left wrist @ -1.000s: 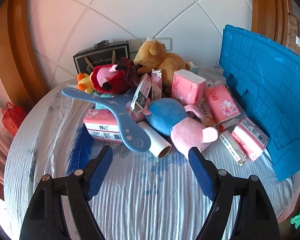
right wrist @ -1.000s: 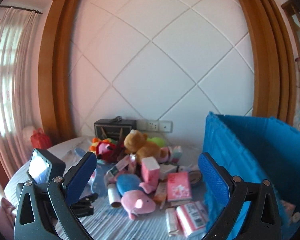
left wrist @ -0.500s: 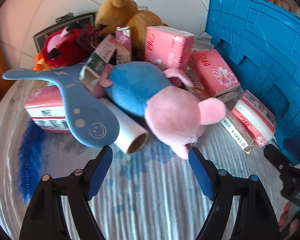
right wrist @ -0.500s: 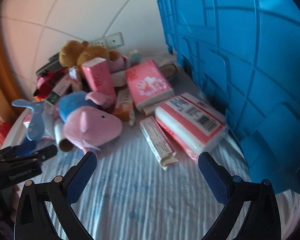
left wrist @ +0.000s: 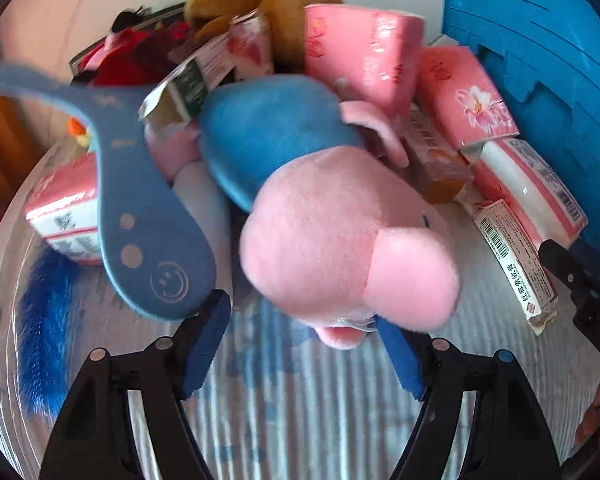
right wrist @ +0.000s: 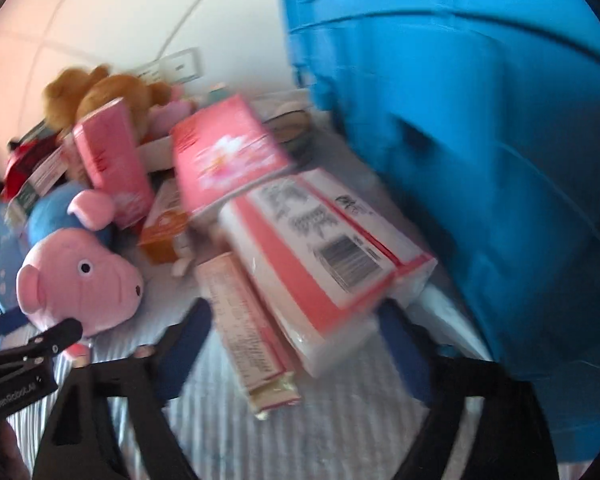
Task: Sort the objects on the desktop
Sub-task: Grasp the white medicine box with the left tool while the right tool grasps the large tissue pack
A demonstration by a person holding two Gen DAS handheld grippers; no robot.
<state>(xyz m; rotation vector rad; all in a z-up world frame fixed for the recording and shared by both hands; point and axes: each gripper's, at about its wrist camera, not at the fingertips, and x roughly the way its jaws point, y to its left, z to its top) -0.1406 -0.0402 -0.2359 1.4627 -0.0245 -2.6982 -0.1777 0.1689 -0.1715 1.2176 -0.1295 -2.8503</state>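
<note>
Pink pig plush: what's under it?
The pig plush lies across a white roll, whose end shows beside the blue paddle. Its snout overhangs the striped cloth between the left gripper's open jaws. Anything else beneath its blue body is covered.

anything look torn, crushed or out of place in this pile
One thing: the green-and-white paper packet, wedged between the blue paddle-shaped brush and the pink-and-blue pig plush toy, looks torn open, its end ragged. Otherwise the pink tissue packs just lie jumbled at angles; motion blur hides finer damage.
</note>
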